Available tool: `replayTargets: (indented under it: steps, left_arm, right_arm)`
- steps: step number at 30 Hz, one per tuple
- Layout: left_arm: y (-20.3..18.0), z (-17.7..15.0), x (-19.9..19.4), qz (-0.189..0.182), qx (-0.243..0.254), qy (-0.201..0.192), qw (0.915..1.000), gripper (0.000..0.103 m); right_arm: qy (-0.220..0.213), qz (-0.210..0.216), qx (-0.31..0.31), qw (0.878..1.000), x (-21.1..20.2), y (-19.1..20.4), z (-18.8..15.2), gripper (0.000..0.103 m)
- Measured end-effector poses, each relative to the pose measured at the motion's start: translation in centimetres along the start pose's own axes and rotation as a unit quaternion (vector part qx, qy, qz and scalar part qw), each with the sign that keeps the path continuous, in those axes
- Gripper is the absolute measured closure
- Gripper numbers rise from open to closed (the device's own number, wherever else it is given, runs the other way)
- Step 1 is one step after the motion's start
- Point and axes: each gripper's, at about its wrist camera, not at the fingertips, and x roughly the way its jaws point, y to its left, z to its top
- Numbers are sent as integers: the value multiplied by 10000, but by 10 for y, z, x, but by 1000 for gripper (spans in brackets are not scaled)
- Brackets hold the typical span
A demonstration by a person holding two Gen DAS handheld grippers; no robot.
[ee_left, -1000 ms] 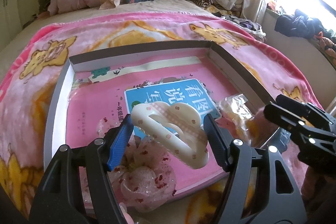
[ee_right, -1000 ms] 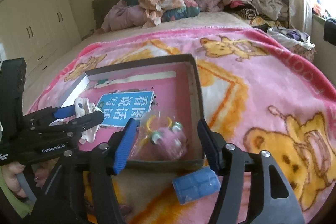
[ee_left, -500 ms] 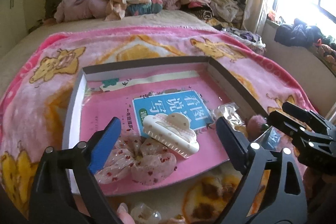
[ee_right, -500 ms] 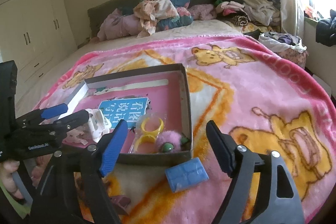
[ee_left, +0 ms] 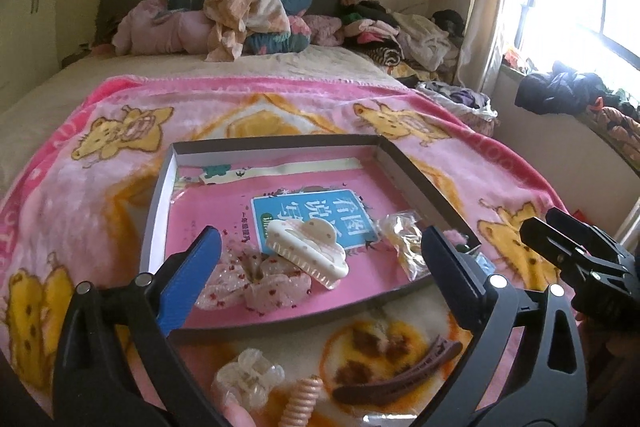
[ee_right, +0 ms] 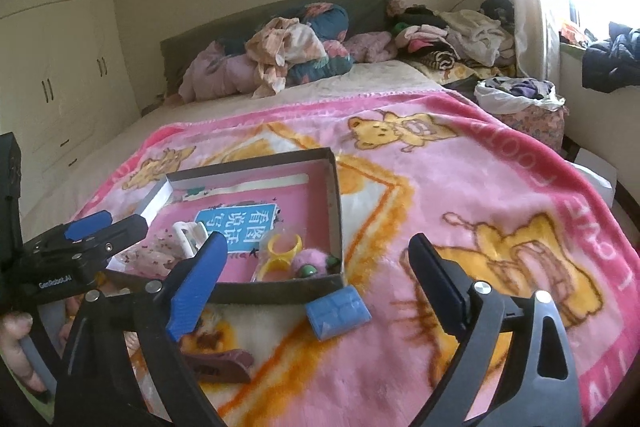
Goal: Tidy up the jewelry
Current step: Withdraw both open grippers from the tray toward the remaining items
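In the box [ee_left: 158,195] on the pink blanket [ee_left: 500,179], a cream claw clip [ee_left: 306,247] lies against a scrunchie [ee_left: 256,277]; bagged yellow rings [ee_right: 280,251] and a pompom [ee_right: 310,261] sit in its near right corner. Both the left gripper [ee_left: 320,259] and right gripper [ee_right: 316,259] are spreading wide, nothing between their jaws. A brown clip [ee_left: 400,375] lies outside.

the box [ee_left: 160,195] sits mid-frame on the blanket [ee_left: 120,131] in the left wrist view. in it the claw clip [ee_left: 306,249] lies partly on the scrunchie [ee_left: 256,277], a packet [ee_left: 402,241] to their right. below the box lie a second claw clip [ee_left: 248,381], a spiral tie [ee_left: 302,401] and a barrette [ee_left: 400,377].
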Motion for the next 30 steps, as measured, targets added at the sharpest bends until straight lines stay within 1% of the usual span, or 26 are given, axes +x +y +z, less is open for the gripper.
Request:
replayTargets:
  steps: [9,17,24,30]
  left_arm:
    - [-5,-9,-17,-42,18,-95,9999,12]
    - [-11,-21,-34,-70,85,-214,9997,12]
    - [-12,-28,-45,-128,46,-304,9994,12]
    - [-16,-37,-52,-136,126,-289,9994,12]
  right_arm:
    - [-131,-50,-39,9999,-26,-1,-7,13]
    - [-188,-61,-18,9998,-40,-2,-12,13]
    - [-237,-97,-70,9996,-54,-1,-20,13]
    - [-229,-105,-48,9997,-59,-1,-26,13]
